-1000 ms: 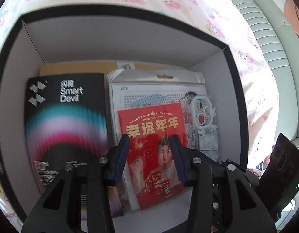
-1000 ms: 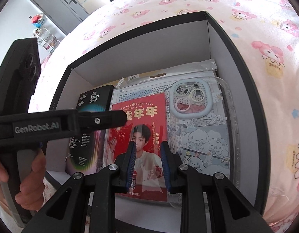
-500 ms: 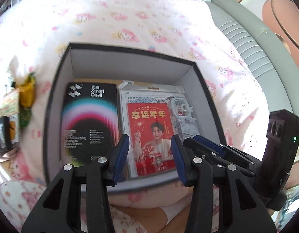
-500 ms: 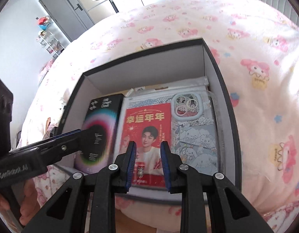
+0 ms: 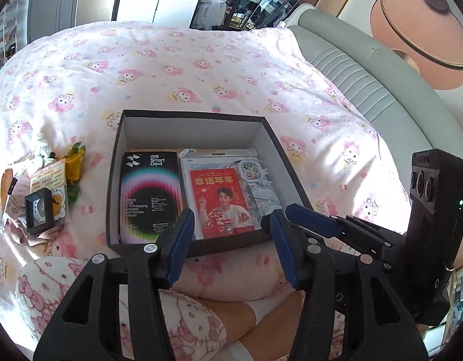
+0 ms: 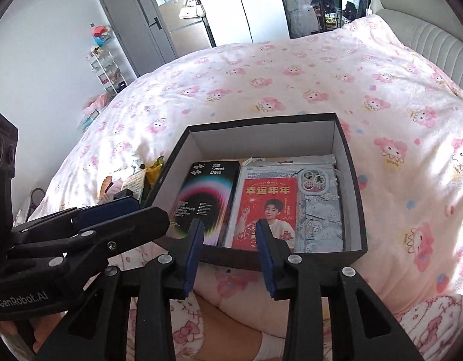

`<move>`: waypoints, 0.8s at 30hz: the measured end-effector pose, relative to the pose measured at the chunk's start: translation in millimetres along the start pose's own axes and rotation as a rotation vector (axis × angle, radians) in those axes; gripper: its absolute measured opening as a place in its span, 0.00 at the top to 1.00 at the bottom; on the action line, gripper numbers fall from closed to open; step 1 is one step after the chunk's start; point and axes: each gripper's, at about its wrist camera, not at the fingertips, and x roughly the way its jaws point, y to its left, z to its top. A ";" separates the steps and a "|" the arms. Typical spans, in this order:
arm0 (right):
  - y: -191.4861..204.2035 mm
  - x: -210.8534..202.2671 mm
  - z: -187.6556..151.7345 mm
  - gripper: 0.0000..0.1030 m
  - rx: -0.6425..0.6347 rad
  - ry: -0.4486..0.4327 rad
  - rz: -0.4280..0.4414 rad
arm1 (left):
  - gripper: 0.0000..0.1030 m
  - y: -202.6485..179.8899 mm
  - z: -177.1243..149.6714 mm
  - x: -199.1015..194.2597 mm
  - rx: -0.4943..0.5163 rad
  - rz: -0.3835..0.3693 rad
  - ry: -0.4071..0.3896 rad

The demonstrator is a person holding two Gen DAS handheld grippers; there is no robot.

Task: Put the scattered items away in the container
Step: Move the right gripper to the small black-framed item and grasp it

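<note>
Left wrist view: both spread, empty claws, left claw [image 5: 228, 240] and right claw [image 6: 230, 252], are drawn back from the black box [image 5: 189, 245], so the small black item [image 5: 38, 210] on the bed [image 5: 201, 69] is judged next.

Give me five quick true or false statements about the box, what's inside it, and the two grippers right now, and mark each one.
1. The black box sits on the pink bedspread. True.
2. The Smart Devil pack lies in the right half of the box. False: it lies on the left, with the red card to its right.
3. The left gripper holds the red card. False: its jaws are open and empty, and the card lies in the box.
4. The right gripper is open and holds nothing. True.
5. Every item is already in the box. False: a small pile of items lies on the bedspread to the left of the box.
</note>
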 end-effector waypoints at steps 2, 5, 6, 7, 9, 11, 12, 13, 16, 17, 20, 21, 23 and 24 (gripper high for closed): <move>9.2 -0.4 -0.9 0.69 -0.020 0.001 0.015 | 0.47 5.7 -1.9 -7.0 -0.004 0.012 -0.008; 24.6 4.0 -3.0 0.69 -0.048 0.015 0.048 | 0.47 18.7 -7.8 -16.5 -0.022 0.044 -0.025; 30.8 6.0 -3.2 0.69 -0.056 0.023 0.062 | 0.47 25.6 -9.6 -21.8 -0.032 0.059 -0.033; 38.0 9.9 -2.1 0.69 -0.068 0.033 0.077 | 0.47 33.8 -11.3 -27.0 -0.048 0.072 -0.042; 56.5 17.0 2.2 0.69 -0.110 0.043 0.108 | 0.47 56.6 -16.3 -42.5 -0.087 0.096 -0.060; 78.1 23.2 9.9 0.69 -0.146 0.043 0.153 | 0.47 84.4 -23.1 -57.4 -0.134 0.142 -0.078; 89.5 27.7 14.6 0.69 -0.159 0.048 0.185 | 0.47 99.7 -26.8 -63.0 -0.162 0.166 -0.084; 100.3 33.1 18.9 0.69 -0.170 0.057 0.214 | 0.47 115.9 -31.0 -69.0 -0.193 0.182 -0.089; 132.0 58.3 29.3 0.69 -0.203 0.099 0.269 | 0.47 162.8 -43.3 -78.3 -0.287 0.209 -0.096; 141.7 69.1 31.5 0.69 -0.212 0.120 0.274 | 0.47 176.7 -47.3 -79.2 -0.312 0.216 -0.099; 167.0 103.5 35.4 0.69 -0.244 0.188 0.284 | 0.47 217.1 -57.2 -73.2 -0.386 0.224 -0.094; 173.7 115.8 35.8 0.69 -0.247 0.217 0.290 | 0.47 230.6 -59.3 -69.0 -0.409 0.219 -0.087; 184.4 139.2 35.8 0.69 -0.253 0.269 0.299 | 0.47 256.6 -63.0 -55.5 -0.459 0.222 -0.069; 189.2 149.7 35.5 0.69 -0.262 0.288 0.288 | 0.48 268.3 -63.1 -47.3 -0.477 0.226 -0.060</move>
